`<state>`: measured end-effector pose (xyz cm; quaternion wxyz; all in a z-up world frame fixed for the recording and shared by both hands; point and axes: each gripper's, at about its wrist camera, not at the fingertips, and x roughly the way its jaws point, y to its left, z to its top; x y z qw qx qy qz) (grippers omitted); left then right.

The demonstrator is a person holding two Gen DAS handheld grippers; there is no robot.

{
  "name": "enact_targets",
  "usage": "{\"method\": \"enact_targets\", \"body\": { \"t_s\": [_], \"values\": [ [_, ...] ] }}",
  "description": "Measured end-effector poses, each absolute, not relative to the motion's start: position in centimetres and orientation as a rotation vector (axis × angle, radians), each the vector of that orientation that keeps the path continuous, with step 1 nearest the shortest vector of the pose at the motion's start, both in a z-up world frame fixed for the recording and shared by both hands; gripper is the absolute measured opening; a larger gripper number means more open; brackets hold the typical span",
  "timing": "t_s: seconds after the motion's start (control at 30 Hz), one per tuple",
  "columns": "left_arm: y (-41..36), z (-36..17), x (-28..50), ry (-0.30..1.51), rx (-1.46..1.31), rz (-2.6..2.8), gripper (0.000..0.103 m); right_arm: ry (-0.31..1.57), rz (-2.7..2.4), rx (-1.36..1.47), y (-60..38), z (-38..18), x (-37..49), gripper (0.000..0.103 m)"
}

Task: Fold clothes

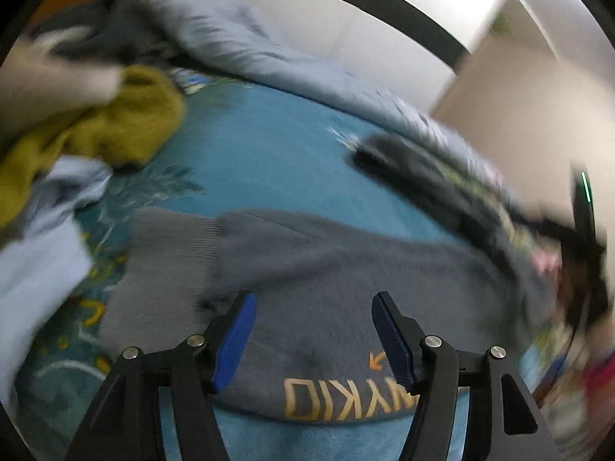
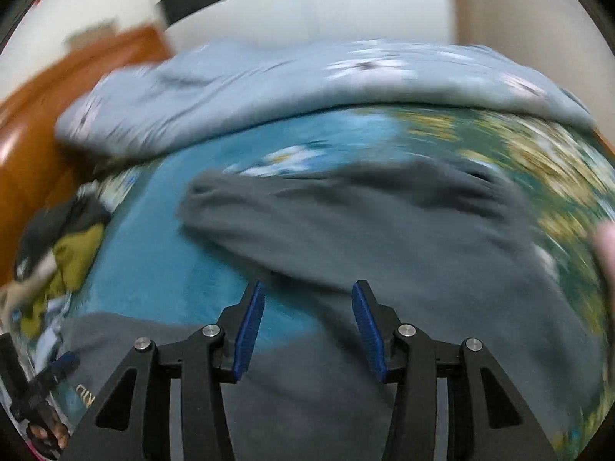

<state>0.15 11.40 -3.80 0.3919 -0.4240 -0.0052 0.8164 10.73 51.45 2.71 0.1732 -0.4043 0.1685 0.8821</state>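
Note:
A grey sweatshirt [image 1: 315, 280] with yellow lettering lies spread on a teal bed cover [image 1: 261, 153]; its ribbed cuff [image 1: 169, 253] points left. My left gripper [image 1: 313, 299] hovers open just above the sweatshirt, with nothing between its blue pads. In the right wrist view the same grey sweatshirt [image 2: 403, 238] stretches across the teal cover [image 2: 153, 253], a sleeve reaching left. My right gripper [image 2: 308, 288] is open over the garment's edge and holds nothing. The left gripper [image 2: 50, 380] shows at the lower left of that view. Both views are motion-blurred.
A heap of clothes lies at the left: an olive-yellow garment [image 1: 115, 126], light blue cloth [image 1: 50, 223] and dark pieces. A pale blue quilt [image 2: 307, 80] is bunched along the far side of the bed. An orange-brown wooden panel [image 2: 50, 123] stands at the left.

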Motion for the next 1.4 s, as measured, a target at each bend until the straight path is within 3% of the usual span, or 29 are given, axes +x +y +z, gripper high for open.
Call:
{"method": "enact_targets", "body": {
  "t_s": [0.13, 0.43, 0.47, 0.5, 0.57, 0.77, 1.0, 1.23, 1.4],
  "values": [
    [13.0, -4.3, 1.4, 0.153, -1.031, 2.062, 0.067, 0.349, 2.566, -1.254, 48.3, 1.6, 1.5, 0.049],
    [10.2, -4.5, 0.4, 0.003, -1.112, 2.070, 0.067, 0.115, 2.467, -1.363, 45.0, -1.4, -9.1, 0.048],
    [9.9, -4.5, 0.3, -0.008, -1.118, 2.076, 0.067, 0.111, 2.447, -1.367, 45.2, -1.5, -9.1, 0.035],
    [9.7, -4.5, 0.3, -0.020, -1.124, 2.079, 0.067, 0.116, 2.432, -1.375, 45.4, -1.6, -9.0, 0.007],
    [9.5, -4.5, -0.1, -0.065, -1.143, 2.069, 0.067, 0.134, 2.434, -1.374, 45.8, -1.2, -8.6, 0.004],
    [10.2, -3.8, -0.3, -0.204, -1.182, 1.986, 0.068, 0.222, 2.582, -1.162, 47.1, 4.9, -2.3, 0.003],
    [15.4, -2.7, 1.2, -0.197, -1.192, 1.841, 0.069, 0.389, 2.542, -0.842, 53.2, 10.0, 12.5, 0.003],
    [23.3, -2.0, 2.1, -0.207, -1.244, 1.657, 0.069, 0.697, 2.252, -0.794, 60.8, 3.7, 25.1, 0.003],
    [30.7, -2.6, 1.3, -0.351, -1.360, 1.443, 0.069, 0.859, 2.196, -0.789, 62.3, -0.4, 28.2, 0.003]
  ]
}}
